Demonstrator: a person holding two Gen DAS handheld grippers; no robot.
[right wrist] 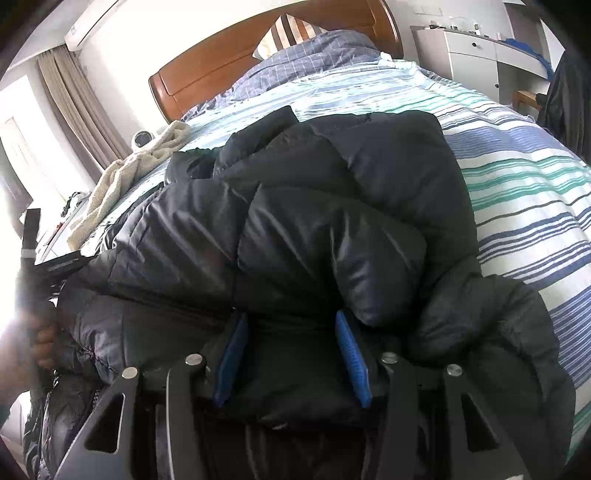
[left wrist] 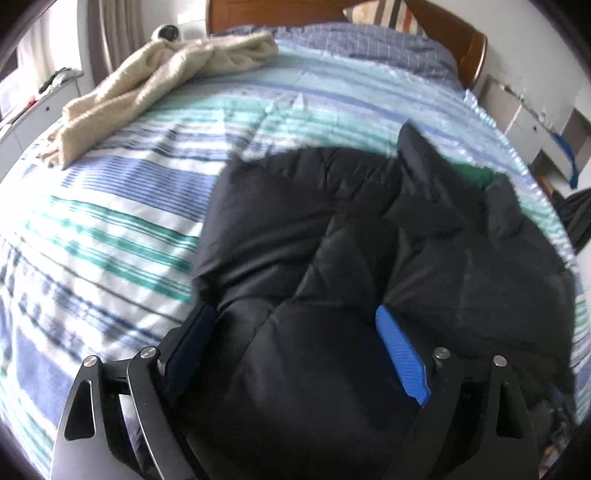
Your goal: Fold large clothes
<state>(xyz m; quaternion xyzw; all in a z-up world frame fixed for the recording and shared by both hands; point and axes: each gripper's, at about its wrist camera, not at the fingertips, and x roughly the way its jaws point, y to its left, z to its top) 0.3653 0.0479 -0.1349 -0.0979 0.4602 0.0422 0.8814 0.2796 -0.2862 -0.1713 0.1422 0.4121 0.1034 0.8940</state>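
Observation:
A black puffer jacket lies bunched on the striped bed cover. My left gripper stands wide over the jacket's near edge. A puffy fold bulges between its blue pads, whose faces still show, so it is open. In the right wrist view the jacket fills the middle. My right gripper is shut on a thick bunch of its near edge, with fabric packed between both pads. A hand shows at the left edge beside the jacket.
A beige fleece blanket lies crumpled at the far left of the bed. A pillow rests against the wooden headboard. White drawers stand right of the bed. Something green peeks out beyond the jacket.

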